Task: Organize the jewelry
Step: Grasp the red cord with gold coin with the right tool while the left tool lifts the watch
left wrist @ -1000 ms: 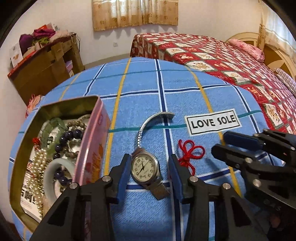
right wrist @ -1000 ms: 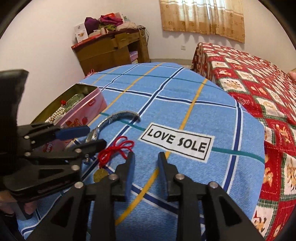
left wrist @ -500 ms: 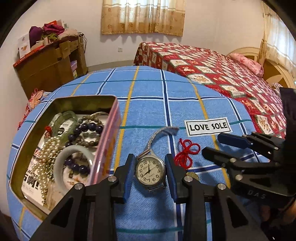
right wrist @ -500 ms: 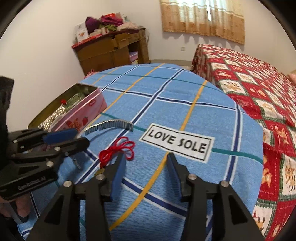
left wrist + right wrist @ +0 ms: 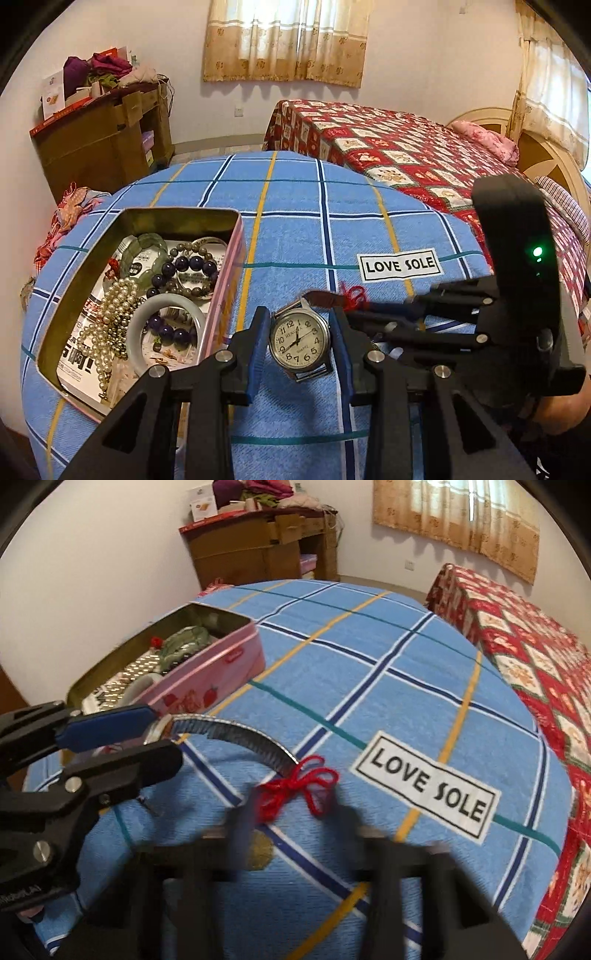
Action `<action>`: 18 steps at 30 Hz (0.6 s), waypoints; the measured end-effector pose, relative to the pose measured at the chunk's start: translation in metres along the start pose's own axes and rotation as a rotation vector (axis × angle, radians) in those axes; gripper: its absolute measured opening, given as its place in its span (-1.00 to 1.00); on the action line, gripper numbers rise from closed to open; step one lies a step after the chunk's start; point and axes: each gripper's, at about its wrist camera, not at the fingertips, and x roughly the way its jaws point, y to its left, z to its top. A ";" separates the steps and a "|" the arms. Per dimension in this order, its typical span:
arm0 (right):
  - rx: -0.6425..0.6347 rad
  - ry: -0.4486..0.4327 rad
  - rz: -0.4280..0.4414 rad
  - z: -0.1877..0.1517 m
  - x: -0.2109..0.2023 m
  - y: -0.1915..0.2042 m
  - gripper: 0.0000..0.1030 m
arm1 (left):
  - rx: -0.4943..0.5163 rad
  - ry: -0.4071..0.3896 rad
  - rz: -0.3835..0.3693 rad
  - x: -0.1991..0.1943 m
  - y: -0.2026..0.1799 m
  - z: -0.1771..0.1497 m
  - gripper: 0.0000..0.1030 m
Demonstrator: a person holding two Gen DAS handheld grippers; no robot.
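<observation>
My left gripper (image 5: 299,341) is shut on a silver wristwatch (image 5: 299,338), held by its case above the blue checked cloth. The watch's metal band (image 5: 240,736) arcs out from the gripper (image 5: 147,734) in the right wrist view. My right gripper (image 5: 295,812) is open, blurred, with its fingers either side of a red string bow (image 5: 299,788) that carries a gold pendant (image 5: 260,849) on the cloth. An open pink tin (image 5: 225,295) at the left holds a pearl strand, a dark bead bracelet, a white bangle and green stones.
A "LOVE SOLE" label (image 5: 400,265) is sewn on the cloth to the right of the bow. A bed with a red quilt (image 5: 406,155) stands behind the table, and a wooden cabinet (image 5: 99,136) at the back left.
My left gripper has closed on the watch and lifted it off the cloth. My right gripper has opened and moved forward and left around the red bow.
</observation>
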 end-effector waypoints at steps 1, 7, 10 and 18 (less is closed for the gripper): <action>-0.003 -0.004 -0.004 -0.001 -0.001 0.001 -0.83 | 0.006 -0.002 -0.002 -0.002 -0.001 0.002 -0.95; -0.007 -0.058 -0.013 -0.005 -0.019 0.007 -0.84 | 0.011 -0.010 -0.020 -0.008 -0.002 0.005 -0.95; 0.005 -0.088 -0.032 -0.004 -0.028 0.004 -0.84 | 0.006 0.008 -0.010 0.000 0.001 0.001 -0.95; 0.049 -0.133 -0.052 -0.013 -0.051 -0.012 -0.84 | 0.062 0.048 -0.058 0.002 -0.020 -0.008 -0.82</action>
